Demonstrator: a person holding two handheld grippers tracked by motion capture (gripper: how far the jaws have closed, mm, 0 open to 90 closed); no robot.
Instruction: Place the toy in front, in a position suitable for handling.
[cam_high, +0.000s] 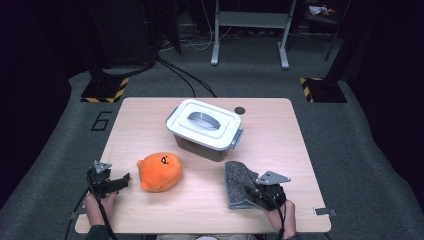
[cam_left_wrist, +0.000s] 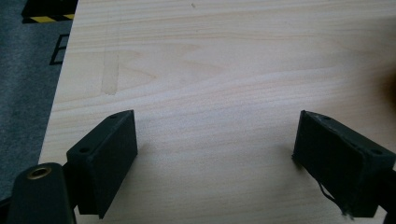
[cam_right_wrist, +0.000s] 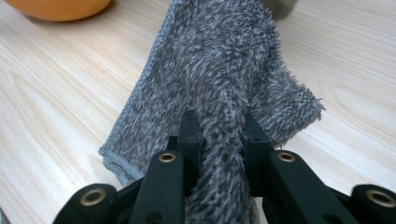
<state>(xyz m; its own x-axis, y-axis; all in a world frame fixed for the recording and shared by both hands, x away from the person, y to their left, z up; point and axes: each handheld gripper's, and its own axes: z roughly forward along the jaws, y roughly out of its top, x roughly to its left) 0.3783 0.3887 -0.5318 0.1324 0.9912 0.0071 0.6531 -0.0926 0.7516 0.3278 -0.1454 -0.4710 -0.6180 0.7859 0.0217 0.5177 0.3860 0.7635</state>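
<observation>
1. Keep the right gripper (cam_high: 256, 192) clamped on the cloth (cam_high: 239, 181); jaws pinched on a raised fold of its pile, as the right gripper view shows (cam_right_wrist: 218, 140).
2. Lift or drag gently, so the thin fold does not slip out between the jaws.
3. Watch the free part of the cloth (cam_right_wrist: 210, 60) trailing on the worktop (cam_high: 280, 145); likely to drag and bunch if pulled fast.
4. Steer clear of the box (cam_high: 205, 129), shut under its white lid with a grey handle, just beyond the cloth's far edge.
5. Hold the left gripper (cam_high: 114, 183) where it rests near the worktop's left front corner, jaws wide apart with nothing between them, only bare wood (cam_left_wrist: 215, 93) ahead.
6. Mind the orange plush (cam_high: 159, 171) between the two grippers, lying apart from the cloth.
7. Cloth's look: grey, shaggy, long-fibred pile, with a stitched hem along one edge (cam_right_wrist: 140, 88); roughly rectangular, lying at the right front of the worktop, flat at the far end and gathered up at the near end into the jaws.
8. Hard to tell from the high view whether a single layer or a doubled one is pinched; probably doubled, judging by the thick ridge in the right gripper view.
9. Soft and limp, so expected to sag and fold under its own weight once raised.
</observation>
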